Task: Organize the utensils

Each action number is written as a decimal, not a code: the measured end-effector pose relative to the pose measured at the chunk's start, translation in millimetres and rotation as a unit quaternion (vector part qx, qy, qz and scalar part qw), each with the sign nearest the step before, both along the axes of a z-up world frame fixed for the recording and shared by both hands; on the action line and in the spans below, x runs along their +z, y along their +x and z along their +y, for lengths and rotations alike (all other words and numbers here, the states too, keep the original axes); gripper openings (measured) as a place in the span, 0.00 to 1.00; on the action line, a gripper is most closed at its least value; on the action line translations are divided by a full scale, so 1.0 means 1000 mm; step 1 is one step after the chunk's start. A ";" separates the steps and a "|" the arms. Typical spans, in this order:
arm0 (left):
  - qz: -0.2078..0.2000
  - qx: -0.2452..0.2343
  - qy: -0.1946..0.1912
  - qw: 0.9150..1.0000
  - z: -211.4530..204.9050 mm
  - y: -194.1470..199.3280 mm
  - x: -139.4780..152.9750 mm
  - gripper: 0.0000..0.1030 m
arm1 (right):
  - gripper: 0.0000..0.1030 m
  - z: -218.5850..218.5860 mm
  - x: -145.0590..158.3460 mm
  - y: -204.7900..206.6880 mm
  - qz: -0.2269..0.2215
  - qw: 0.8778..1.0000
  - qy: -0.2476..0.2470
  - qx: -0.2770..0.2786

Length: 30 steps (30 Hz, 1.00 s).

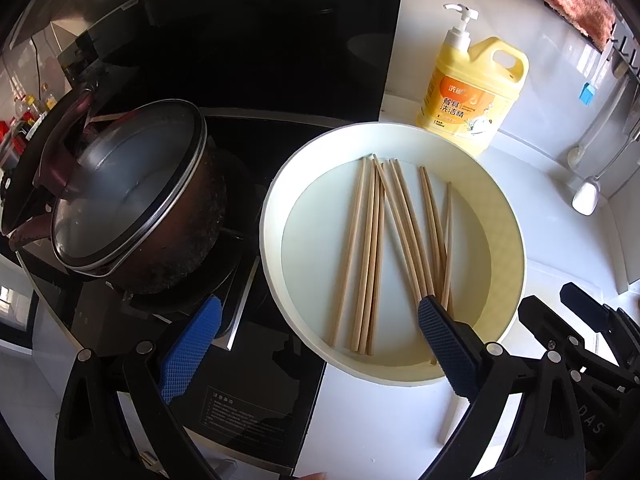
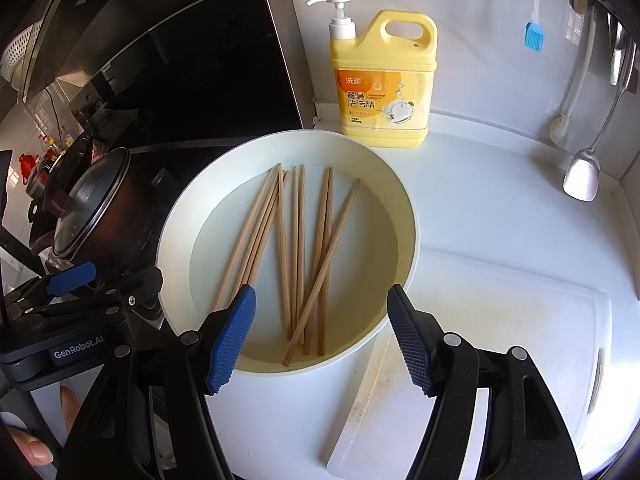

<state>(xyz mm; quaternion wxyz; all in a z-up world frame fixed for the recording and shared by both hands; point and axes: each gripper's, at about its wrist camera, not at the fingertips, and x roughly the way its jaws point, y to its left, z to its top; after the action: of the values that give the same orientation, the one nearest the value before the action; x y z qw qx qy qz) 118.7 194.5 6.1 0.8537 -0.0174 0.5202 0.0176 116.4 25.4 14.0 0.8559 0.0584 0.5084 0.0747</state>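
While both grippers hover over white tabletop (image 2: 500, 216), wooden chopsticks (image 2: 300, 248) lie loose in white round basin (image 2: 404, 200), fanned, some crossing. Right gripper (image 2: 320, 332) at basin's 6 o'clock rim, jaws spread, nothing between. Left gripper (image 1: 316, 344) jaws spread, straddling basin's 7 o'clock rim. Yellow dish-soap pump bottle (image 2: 384, 80) at 12 o'clock. Lidded pot (image 1: 132, 196) at 9 o'clock. Cutting board (image 2: 480, 340) at 4 o'clock.

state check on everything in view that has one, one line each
left gripper: open, empty
right gripper: open, empty, above the basin's near rim
chopsticks: loose, crossed, lying in the basin
basin: upright on the counter
pot: lid on, on the stove
detergent bottle: upright, pump on
cutting board: flat, beside the basin
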 end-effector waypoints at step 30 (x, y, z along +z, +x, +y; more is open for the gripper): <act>-0.005 -0.005 0.000 1.000 0.001 0.000 -0.001 0.94 | 0.63 0.007 -0.002 -0.001 0.002 1.000 0.001 -0.002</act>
<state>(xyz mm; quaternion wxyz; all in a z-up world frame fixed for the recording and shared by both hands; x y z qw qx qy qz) 118.8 195.5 5.6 0.8562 -0.0147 0.5163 0.0128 115.5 32.8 11.5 0.8548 0.0610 0.5101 0.0734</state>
